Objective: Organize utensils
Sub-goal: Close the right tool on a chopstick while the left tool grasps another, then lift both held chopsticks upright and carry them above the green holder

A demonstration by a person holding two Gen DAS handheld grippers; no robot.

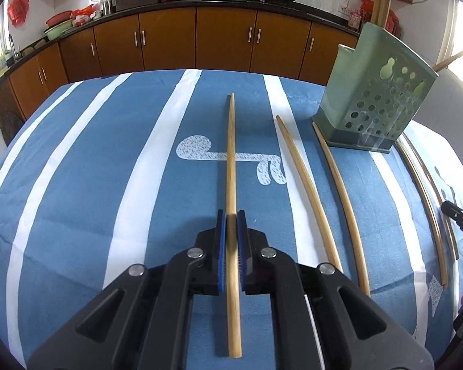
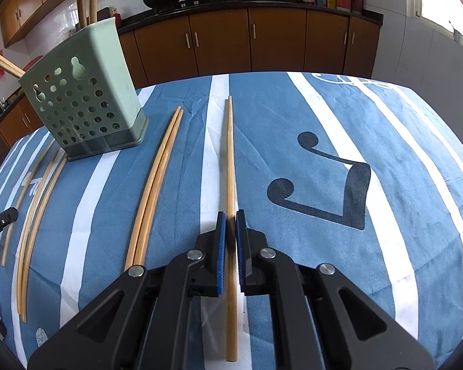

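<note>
Left tongs (image 1: pixel 231 214) sit narrow w/ one bamboo chopstick (image 1: pixel 231 160) running between the blue pads (image 1: pixel 221 240); looks pinched near its thick end, though contact is blurred so grip is a judgement, not certain. Right tongs (image 2: pixel 230 215) same story: narrow, a second chopstick (image 2: pixel 230 160) lying along the gap, pads close on both sides, can't tell if it's truly clamped or just straddled. Both sticks point away toward the far edge of the surface, thin tips forward. Outward from the left tongs: two more loose chopsticks (image 1: pixel 305 191) lie on the blue striped cloth (image 1: pixel 92 169) toward the right, then the green perforated utensil holder (image 1: pixel 376 98) standing near the far right corner in that view, a stick's tip touching its base. From the right tongs: a pair of chopsticks (image 2: pixel 156 182) lying side by side, touching, just left, holder beyond them; some sticks already stand in it. Handling, as a guess: sticks are light, stiff, smooth and round, so prone to roll or pivot in the pads. Best hold approx. at the thick end or a bit forward of it, squarely across the pads, so the tip can be dropped into the holder's open top w/o swinging.
</note>
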